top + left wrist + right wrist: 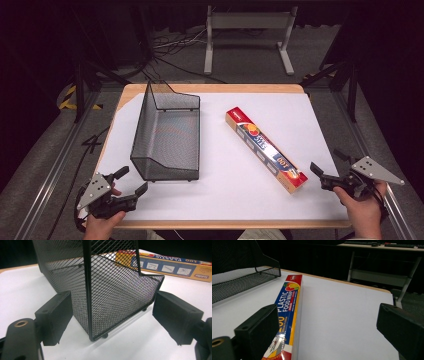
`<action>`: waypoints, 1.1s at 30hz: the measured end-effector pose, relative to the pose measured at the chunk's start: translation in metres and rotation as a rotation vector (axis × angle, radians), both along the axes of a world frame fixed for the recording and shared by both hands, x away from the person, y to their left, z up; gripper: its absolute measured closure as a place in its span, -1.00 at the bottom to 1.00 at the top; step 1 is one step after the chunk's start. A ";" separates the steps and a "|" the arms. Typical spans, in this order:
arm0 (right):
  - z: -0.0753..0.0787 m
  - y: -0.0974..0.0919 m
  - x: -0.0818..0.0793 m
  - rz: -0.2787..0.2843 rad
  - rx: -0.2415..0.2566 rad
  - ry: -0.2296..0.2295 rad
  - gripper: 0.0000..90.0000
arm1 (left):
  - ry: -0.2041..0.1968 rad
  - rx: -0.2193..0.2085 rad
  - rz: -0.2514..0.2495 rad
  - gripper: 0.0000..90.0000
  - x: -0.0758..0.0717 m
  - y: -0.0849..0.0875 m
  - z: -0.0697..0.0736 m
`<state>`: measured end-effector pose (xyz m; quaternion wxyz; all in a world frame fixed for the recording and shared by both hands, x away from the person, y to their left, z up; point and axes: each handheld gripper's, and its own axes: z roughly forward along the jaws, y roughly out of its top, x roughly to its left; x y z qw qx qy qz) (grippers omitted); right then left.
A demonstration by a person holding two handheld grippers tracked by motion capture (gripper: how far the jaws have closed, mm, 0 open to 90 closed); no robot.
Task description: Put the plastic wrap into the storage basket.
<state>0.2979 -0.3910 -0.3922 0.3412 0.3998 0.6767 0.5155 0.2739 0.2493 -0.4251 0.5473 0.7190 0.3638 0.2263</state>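
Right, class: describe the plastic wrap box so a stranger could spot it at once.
Start at the white table. Right of the black mesh basket lies a long, slim plastic wrap box, set diagonally. Unlike the dark basket, it is flat, closed and brightly printed.

So the mesh basket (167,137) at center left of the high view was all black with a fine diamond weave. The plastic wrap box (265,149) right of center was red at the ends, blue along the top with white and yellow lettering, plus orange-yellow sides. White sheet (240,195) over a light wood table (210,88), and both grippers had black jaws.
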 end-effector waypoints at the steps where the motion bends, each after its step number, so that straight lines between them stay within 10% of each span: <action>1: 0.001 0.001 0.002 0.004 0.002 0.006 -0.87 | 0.003 -0.003 0.002 -0.62 0.000 0.001 0.000; 33: 0.047 0.051 0.056 0.075 -0.086 0.174 -0.72 | 0.023 -0.001 -0.009 -0.62 0.003 0.001 -0.004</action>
